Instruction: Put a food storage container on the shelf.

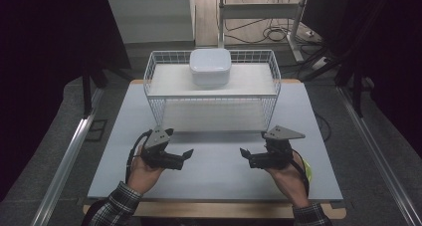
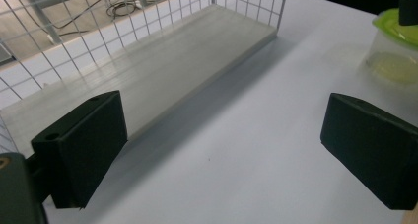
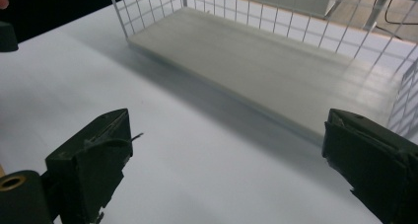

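Observation:
A white wire rack [image 1: 152, 100] with two shelves stands at the back of the white table [image 1: 214, 178]. On its top shelf rests a white rounded lidded box [image 1: 210, 65]. My left gripper [image 1: 185, 156] is held low over the table in front of the rack's left end, open, with nothing between its jaws. My right gripper [image 1: 247, 158] mirrors it before the rack's right end, also open and empty. The two point inward toward each other. The left gripper view looks past the open gripper [image 2: 226, 150] along the lower shelf board [image 2: 148, 71]. The right gripper view shows its open gripper [image 3: 231, 160] and the same board [image 3: 256, 61].
A clear container with a green lid [image 2: 397, 46] sits on the table by the right hand, peeking out beside the wrist [image 1: 308, 170]. Bare tabletop lies between the two grippers. Cables and a metal stand are on the floor behind the rack [image 1: 268, 32].

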